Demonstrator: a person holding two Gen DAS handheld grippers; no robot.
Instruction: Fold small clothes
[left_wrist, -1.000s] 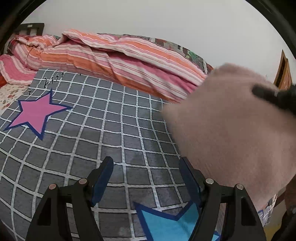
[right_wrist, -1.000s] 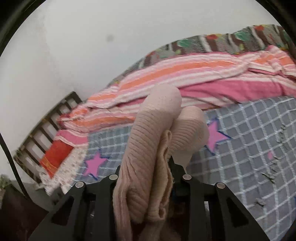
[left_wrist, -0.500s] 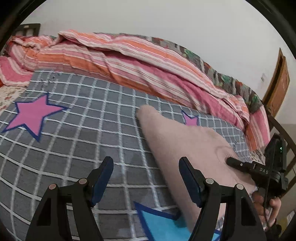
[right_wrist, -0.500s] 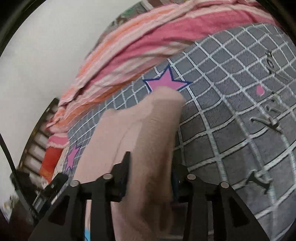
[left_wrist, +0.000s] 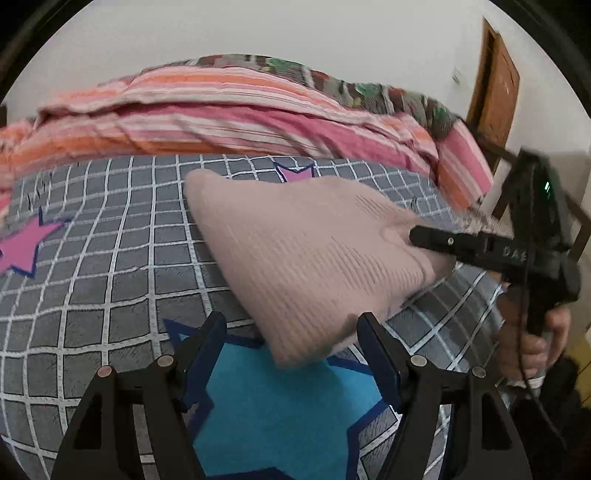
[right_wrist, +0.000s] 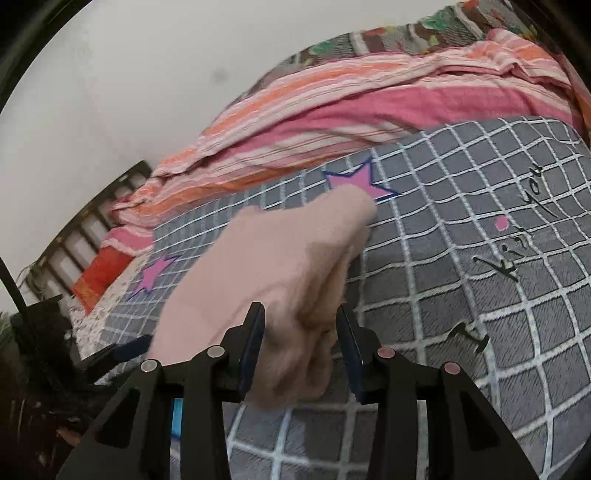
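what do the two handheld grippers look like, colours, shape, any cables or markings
Both are black plastic. The left gripper and right gripper each have two angular fingers with dark blue pads and round silver and copper-coloured pivot screws. Seen from the left wrist, the right one has a pistol handle, white lettering, a green light and a thin black cable.

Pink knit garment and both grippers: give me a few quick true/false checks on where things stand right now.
1. The garment lies on the grid sheet. True.
2. The left gripper is shut on the garment. False: its fingers stand apart with only the garment's near corner between them, not pinched.
3. The garment sits between the fingers of the right gripper. True; those fingers have just been opening.
4. The garment covers the whole blue star. False: only its edge overlaps the star.
5. The striped quilt lies behind the garment. True.
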